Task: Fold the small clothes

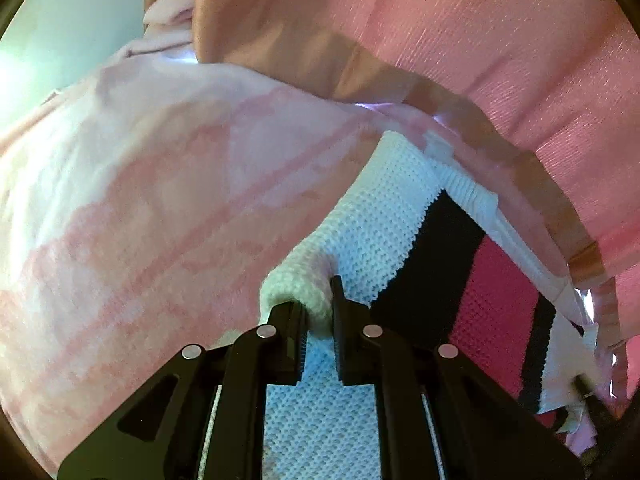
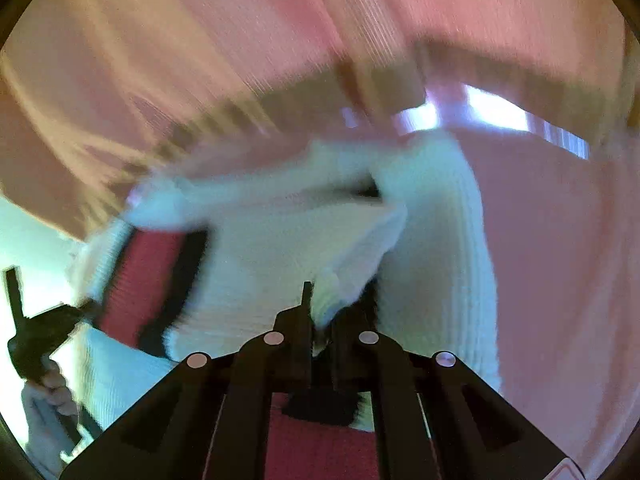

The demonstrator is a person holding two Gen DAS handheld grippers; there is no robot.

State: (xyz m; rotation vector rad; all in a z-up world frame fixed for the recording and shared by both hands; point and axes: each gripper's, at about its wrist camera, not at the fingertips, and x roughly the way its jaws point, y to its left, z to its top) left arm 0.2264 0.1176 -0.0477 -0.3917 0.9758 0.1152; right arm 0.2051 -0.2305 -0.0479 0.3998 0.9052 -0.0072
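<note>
1. Left gripper [image 1: 318, 312], angled downward: jaws clamped on a rolled edge of the knit [image 1: 384, 216].
2. Right gripper [image 2: 320, 320], angled downward: jaws clamped on another edge; knit stretched between them over pink cloth [image 1: 120, 200].

Pink cloth [image 1: 120, 208] crowds the left gripper [image 1: 320, 312] (pale open space far upper left only).

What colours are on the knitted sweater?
The knitted sweater is white with a black stripe and a red band, clearest in the left wrist view.
</note>
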